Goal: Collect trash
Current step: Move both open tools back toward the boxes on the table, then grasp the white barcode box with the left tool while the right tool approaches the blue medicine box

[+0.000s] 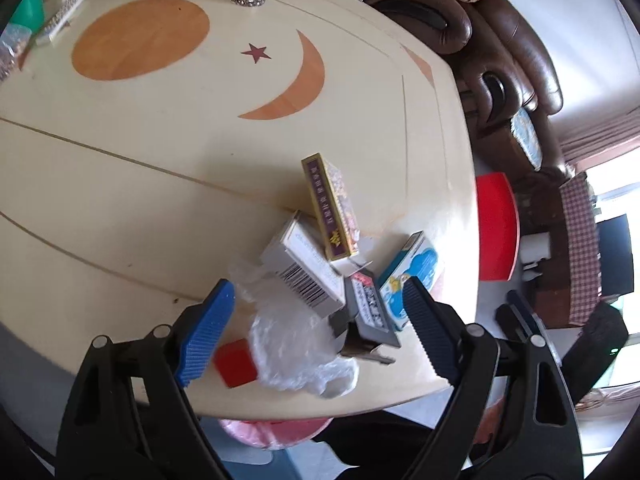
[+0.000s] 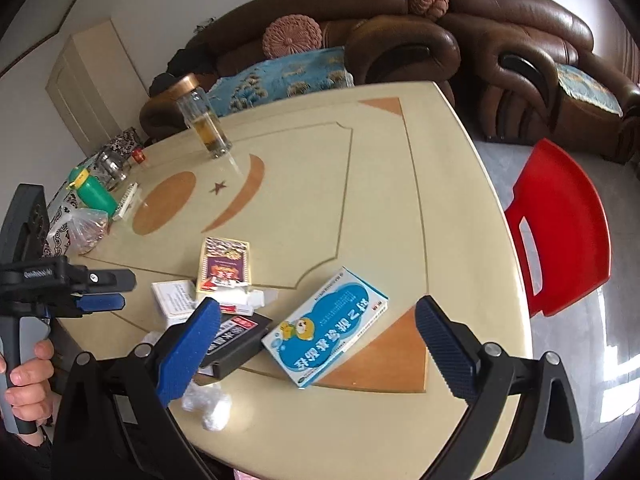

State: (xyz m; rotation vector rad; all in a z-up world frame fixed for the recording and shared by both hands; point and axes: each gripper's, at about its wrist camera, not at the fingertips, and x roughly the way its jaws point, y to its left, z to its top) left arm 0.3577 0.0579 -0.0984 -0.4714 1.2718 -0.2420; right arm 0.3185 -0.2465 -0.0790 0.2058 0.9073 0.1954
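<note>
Both claws gaped empty – left claw (image 1: pixel 316 324) over the plastic wrap (image 1: pixel 296 344), right claw (image 2: pixel 320 344) above the blue box (image 2: pixel 324 328) – poised to grab trash.

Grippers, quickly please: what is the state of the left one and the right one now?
Left gripper: open, holding nothing, above the crumpled plastic bag.
Right gripper: open, holding nothing, above the blue medicine box.

Bright daylight enters from a window (image 1: pixel 616 200) at the right, blown out white (likewise the floor glare (image 2: pixel 616 344)). Fisheye bending curves every edge into black corners; nearby objects blur slightly.
</note>
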